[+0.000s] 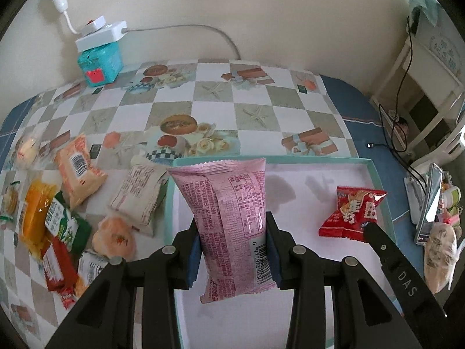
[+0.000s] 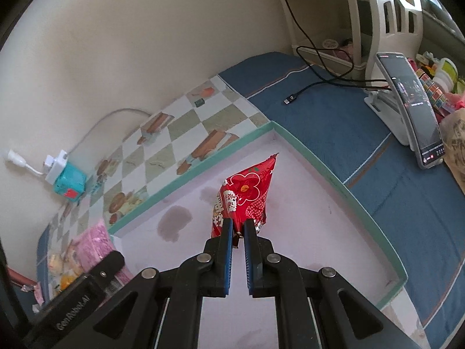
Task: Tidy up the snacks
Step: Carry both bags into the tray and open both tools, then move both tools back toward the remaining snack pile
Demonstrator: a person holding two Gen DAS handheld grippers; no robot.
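Snacks are being transferred into the tray: that is judged to be the step in hand.

In the lower centre of the left wrist view, the pink packet (image 1: 229, 221) is held upright, clamped across its lower half by the left claw (image 1: 232, 241), and is suspended over the near left part of the tray (image 1: 319, 159). At the lower right of the same view, the red packet (image 1: 351, 213) lies on the tray floor with the tip of the right claw at its near corner.

In the right wrist view, the right claw (image 2: 238, 226) is seen nipped on the near edge of the red packet (image 2: 247, 197), the blue pads almost together; the packet's far end appears to rest on the tray (image 2: 377, 218).

Left of the tray, a heap of loose packets (image 1: 69, 203) remains on the bench (image 1: 215, 99). At the upper left, a teal box (image 1: 100, 64) carries a power strip.

The next move is judged to call for the pink packet to be lowered flat beside the red one and released, with both claws then cleared. The task appears to be at an early stage.
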